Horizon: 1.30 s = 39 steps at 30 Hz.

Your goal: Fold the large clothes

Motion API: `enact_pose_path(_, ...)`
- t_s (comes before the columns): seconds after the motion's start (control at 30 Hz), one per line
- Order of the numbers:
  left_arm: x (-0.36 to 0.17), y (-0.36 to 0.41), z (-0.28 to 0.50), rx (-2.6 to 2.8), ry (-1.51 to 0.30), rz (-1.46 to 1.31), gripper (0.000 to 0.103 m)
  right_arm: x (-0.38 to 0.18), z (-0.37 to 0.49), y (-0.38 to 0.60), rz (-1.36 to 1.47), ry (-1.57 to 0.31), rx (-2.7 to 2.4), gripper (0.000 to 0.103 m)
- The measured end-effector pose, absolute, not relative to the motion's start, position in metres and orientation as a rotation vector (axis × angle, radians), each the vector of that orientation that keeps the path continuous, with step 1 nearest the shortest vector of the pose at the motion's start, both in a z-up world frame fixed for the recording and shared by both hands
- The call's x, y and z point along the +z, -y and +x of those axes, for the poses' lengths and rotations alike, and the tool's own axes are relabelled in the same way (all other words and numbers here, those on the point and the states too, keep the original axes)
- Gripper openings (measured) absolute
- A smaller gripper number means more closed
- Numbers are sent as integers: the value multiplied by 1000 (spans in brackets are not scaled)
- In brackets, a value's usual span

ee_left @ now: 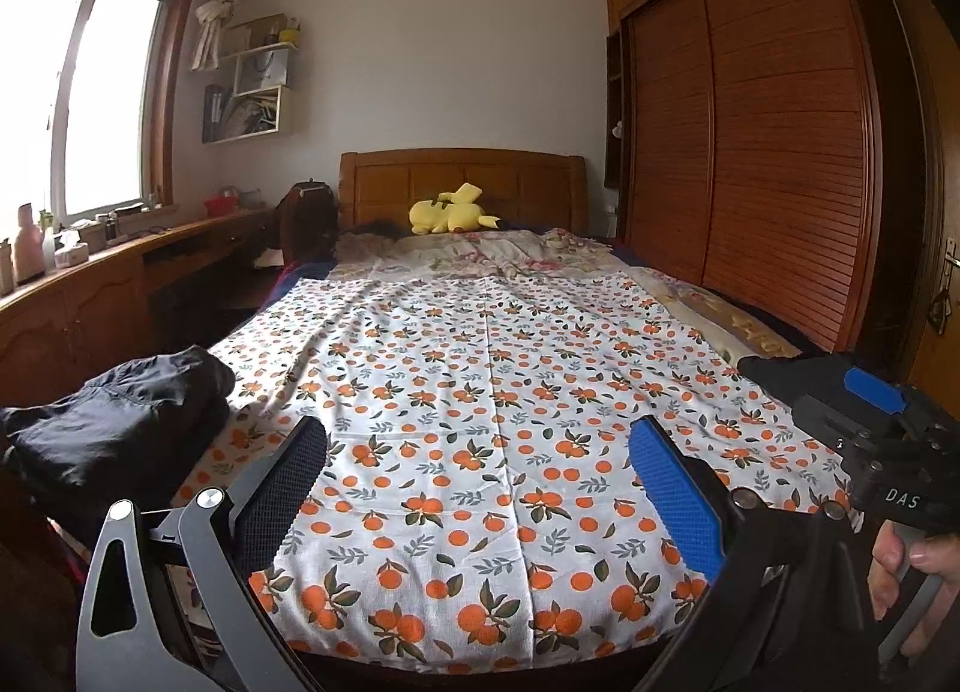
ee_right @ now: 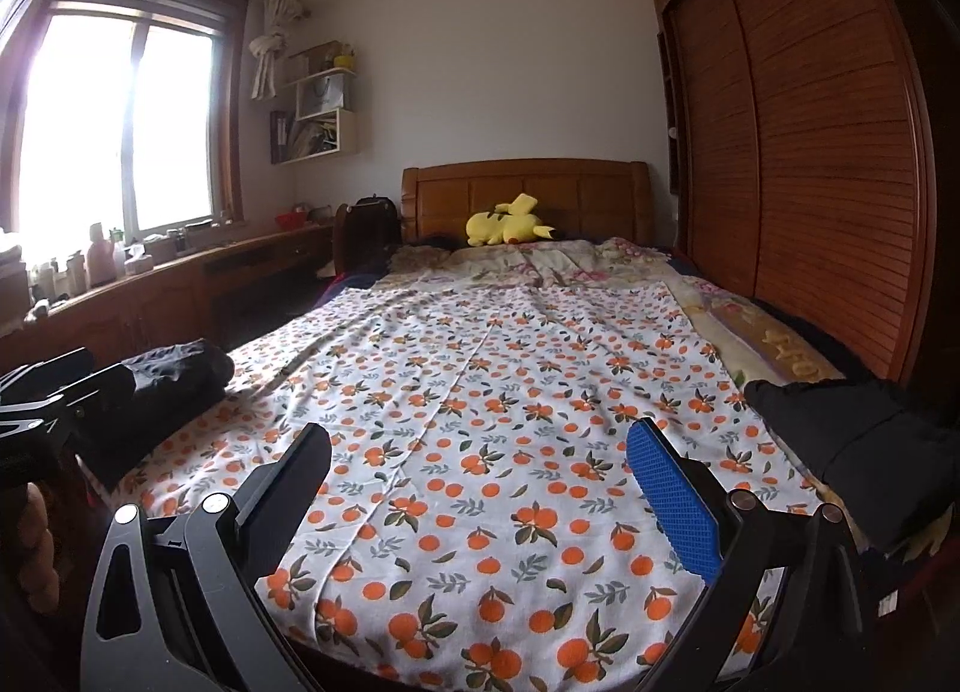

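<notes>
A folded black garment (ee_left: pixel 120 428) lies at the bed's left front corner, left of my left gripper (ee_left: pixel 478 425). That gripper is open over the orange-print sheet (ee_left: pixel 492 368) with nothing between its fingers. The right wrist view shows the same black garment (ee_right: pixel 174 386) at the left. A second black garment (ee_right: pixel 852 434) lies bunched at the bed's right edge. My right gripper (ee_right: pixel 480 427) is open too, held above the sheet (ee_right: pixel 510 392) and touching nothing. A hand (ee_left: pixel 918 566) grips the right tool's handle.
A yellow plush toy (ee_left: pixel 450 212) and crumpled floral bedding (ee_left: pixel 480 254) lie near the wooden headboard (ee_left: pixel 462 176). A tall wardrobe (ee_left: pixel 750 140) lines the bed's right side. A wooden desk (ee_left: pixel 90 278) with bottles runs under the window at the left.
</notes>
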<state>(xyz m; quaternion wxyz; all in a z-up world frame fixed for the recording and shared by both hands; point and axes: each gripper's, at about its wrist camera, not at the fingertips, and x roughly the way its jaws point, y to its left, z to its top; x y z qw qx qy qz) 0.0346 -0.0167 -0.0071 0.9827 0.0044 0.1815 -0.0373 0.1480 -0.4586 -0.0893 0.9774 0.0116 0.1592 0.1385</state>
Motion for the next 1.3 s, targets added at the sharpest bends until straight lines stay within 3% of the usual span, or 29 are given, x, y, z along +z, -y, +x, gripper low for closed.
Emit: enact_pose_path(1.3, -6, 21, 30, -78, -367, 17, 101, -90, 148, 462, 26, -323, 278, 95)
